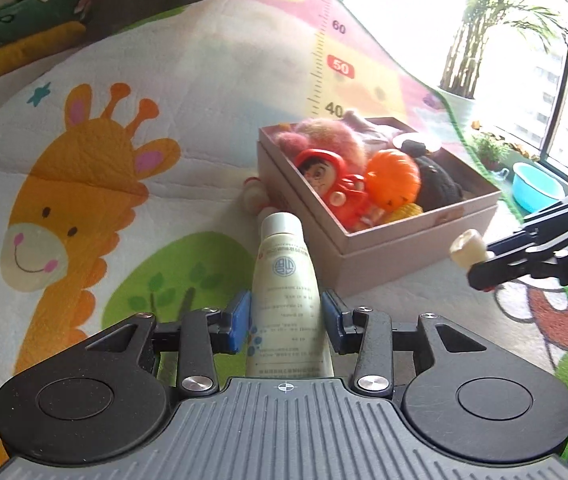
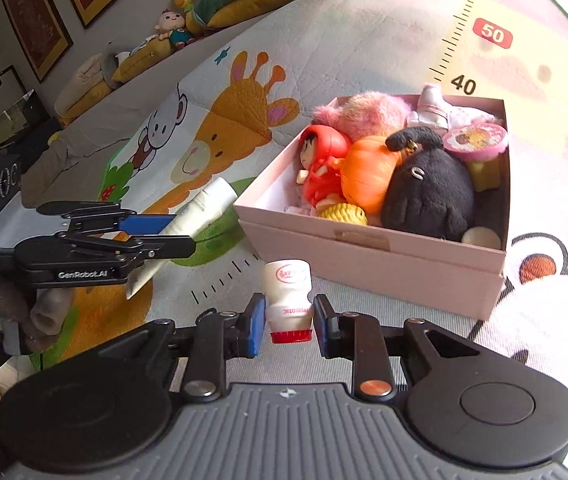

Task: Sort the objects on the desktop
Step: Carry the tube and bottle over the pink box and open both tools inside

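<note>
Both tongs loaded: left gripper [image 1: 287, 322] clamped on a cream tube [image 1: 287, 280], right gripper [image 2: 288, 320] clamped on a small white bottle [image 2: 287, 296]. Mat [image 1: 84, 184] with giraffe print underneath everything. Pink box [image 2: 383, 256] on the mat, just ahead of both grippers, already well filled: black plush [image 2: 427, 196], pink furry toy [image 2: 363, 110], orange pumpkin [image 2: 367, 172], red-hooded doll [image 2: 319, 160], plus smaller bits. Judgement: sorting far along; the two held items are not yet in the box. One small toy [image 1: 254, 196] lies on the mat against the box's far side, likely left to collect. Tube: long axis runs forward along the fingers, cap end away from the gripper, toward the box. Bottle: held above the mat, short axis across the pads, red cap toward the gripper, base toward the box.
</note>
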